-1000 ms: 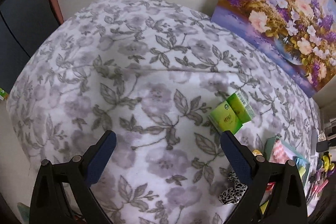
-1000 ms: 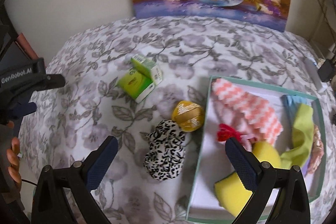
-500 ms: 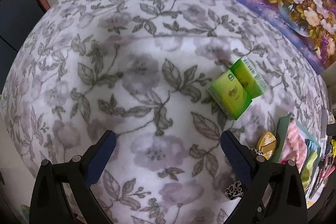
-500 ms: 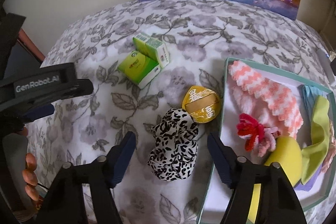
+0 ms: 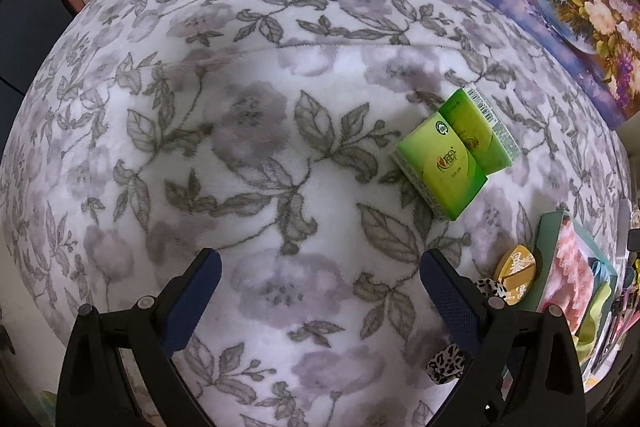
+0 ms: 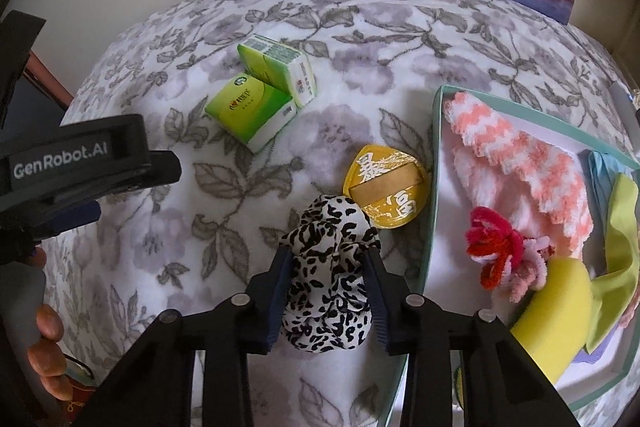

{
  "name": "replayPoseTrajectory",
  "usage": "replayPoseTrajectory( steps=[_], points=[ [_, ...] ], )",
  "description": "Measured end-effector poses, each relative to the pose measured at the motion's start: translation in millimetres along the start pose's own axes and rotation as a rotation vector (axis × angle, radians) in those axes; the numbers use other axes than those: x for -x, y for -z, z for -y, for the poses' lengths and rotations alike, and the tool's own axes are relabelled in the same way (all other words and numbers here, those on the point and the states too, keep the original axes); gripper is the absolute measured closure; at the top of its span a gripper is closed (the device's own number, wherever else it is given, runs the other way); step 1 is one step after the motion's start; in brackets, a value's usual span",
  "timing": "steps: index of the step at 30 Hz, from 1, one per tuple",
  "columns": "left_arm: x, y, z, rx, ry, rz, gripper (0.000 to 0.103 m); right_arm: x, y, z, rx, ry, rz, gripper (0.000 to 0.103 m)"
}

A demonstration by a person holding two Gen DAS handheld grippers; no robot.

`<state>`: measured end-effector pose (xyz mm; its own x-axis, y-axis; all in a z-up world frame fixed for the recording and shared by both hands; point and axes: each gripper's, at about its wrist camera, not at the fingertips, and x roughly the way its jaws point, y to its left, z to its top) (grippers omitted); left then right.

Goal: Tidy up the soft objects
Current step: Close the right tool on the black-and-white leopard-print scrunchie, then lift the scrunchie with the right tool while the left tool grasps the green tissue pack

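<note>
Two fingers of right gripper (image 6: 328,263) closed onto leopard-print scrunchie (image 6: 330,275), pads pressed into both flanks, fabric bunched between and bulging out ahead of the tips. Scrunchie apparently down on floral blanket (image 6: 160,235), just left of green tray (image 6: 434,163) wall.

Likely trouble: slippery bunched fabric sliding out during a lift, since only the near part is pinched; trailing loop catching on tray wall while crossing rightward. Gold round puff (image 6: 386,187) just ahead of the tips and touching the scrunchie, so liable to be dragged or flipped along with it. Blanket pile possibly nipped too if the pads sit low; cannot tell from this angle.

Tray to the right of right gripper, already fairly full: pink-and-white knitted cloth (image 6: 520,163) at far end, red and pink pipe-cleaner flower (image 6: 496,247) in the middle, yellow sponge (image 6: 556,315) nearest, lime-green cloth (image 6: 620,223) along the far right side. Little free floor, mainly beside the near-left wall.

Left gripper (image 5: 318,275) spread wide, holding nothing, hovering over bare blanket; two green tissue packs (image 5: 452,155) ahead and to its right.
</note>
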<state>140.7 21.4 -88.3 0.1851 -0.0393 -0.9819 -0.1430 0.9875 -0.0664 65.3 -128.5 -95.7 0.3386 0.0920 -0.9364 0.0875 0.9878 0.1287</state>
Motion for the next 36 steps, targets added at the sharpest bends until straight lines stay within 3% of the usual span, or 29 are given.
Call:
replayPoseTrajectory(
  steps=[11,22,28,31,36],
  points=[
    [-9,-5,5,-0.007,0.015,0.004,0.004,-8,-4,-3,-0.002,0.011,-0.011,0.075],
    [-5,-5,17,-0.013,0.008,-0.003,0.004,-1,-5,6,-0.046,-0.046,-0.007,0.086],
    [-8,-14,28,0.011,-0.014,0.005,0.004,22,-15,17,-0.092,-0.086,0.048,0.086],
    [-9,-20,36,-0.026,-0.033,0.035,0.004,35,-24,22,-0.095,-0.078,0.092,0.086],
    [-20,-30,53,-0.088,0.002,0.032,0.004,41,-44,41,-0.152,-0.066,0.117,0.086]
  ],
)
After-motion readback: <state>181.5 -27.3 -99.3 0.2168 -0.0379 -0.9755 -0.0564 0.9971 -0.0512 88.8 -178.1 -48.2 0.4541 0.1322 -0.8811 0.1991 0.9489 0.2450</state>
